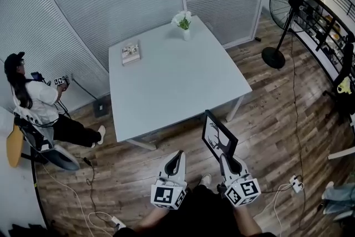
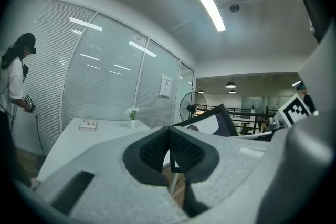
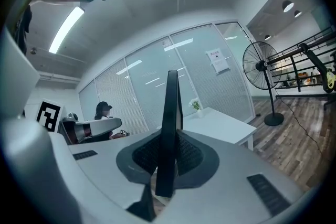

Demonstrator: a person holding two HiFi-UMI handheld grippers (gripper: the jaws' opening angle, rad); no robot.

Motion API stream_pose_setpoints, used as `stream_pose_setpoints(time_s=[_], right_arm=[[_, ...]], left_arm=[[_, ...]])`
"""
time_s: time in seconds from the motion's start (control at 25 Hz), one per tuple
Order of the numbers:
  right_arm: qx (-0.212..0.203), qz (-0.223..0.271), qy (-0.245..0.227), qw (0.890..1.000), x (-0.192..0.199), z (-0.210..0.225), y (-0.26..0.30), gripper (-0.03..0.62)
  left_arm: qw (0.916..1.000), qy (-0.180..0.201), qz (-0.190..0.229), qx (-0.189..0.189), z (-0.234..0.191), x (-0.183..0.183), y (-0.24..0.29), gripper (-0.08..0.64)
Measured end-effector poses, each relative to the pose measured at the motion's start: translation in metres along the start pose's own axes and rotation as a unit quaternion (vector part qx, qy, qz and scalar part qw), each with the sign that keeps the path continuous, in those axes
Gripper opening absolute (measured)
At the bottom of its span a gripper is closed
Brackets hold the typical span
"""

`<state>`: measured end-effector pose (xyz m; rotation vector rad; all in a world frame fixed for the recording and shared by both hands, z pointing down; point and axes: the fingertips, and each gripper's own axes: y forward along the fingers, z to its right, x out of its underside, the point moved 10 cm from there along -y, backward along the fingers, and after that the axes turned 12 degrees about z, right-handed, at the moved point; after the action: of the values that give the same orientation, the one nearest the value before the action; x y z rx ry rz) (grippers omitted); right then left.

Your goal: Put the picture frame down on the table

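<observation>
Two hand-held grippers show at the bottom of the head view, and only one is doing any work. The right hand-held gripper point(image 1: 224, 159) has its jaws clamped on the lower edge of the picture frame point(image 1: 218, 136). The frame stands upright above the gripper, right of centre in the lower part of the view, over wooden floor and short of the bench point(image 1: 166, 86). In the right gripper view the dark frame rises edge-on between the pads, pinched from both faces (a low grip, probably so the top can tip forward and lie flat). The left hand-held gripper point(image 1: 178, 155) sits just beside it at lower centre, jaws pressed together with nothing between them. I judge it is free to steady the frame if needed.

The bench fills the middle of the head view and is mostly bare. A flower vase point(image 1: 183, 24) stands at its far corner, upper centre, and a small flat object point(image 1: 131, 53) lies near its upper-left edge, so the near half offers room. Carrying the frame forward over the bench is not yet done. A floor fan point(image 1: 288, 3) at upper right and a seated person point(image 1: 34, 101) at the left edge are both well apart from it.
</observation>
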<state>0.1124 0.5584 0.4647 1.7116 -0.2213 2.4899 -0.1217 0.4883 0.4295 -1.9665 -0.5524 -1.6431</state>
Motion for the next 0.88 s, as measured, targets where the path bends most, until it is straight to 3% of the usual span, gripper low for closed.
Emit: stream_pose_setpoints(time_s=[0.48,0.88], right_arm=[[-0.009,-0.011,0.012,1.000,0.002,0.048,0.009,0.049],[-0.007,-0.012,0.015,1.000,0.001,0.069,0.052,0.049]], left_arm=[[0.9996,0.004,-0.009,-0.028,0.014,0.014,0.023,0.015],[0.9999,0.004,-0.010,-0.011,-0.002,0.027,0.078,0.015]])
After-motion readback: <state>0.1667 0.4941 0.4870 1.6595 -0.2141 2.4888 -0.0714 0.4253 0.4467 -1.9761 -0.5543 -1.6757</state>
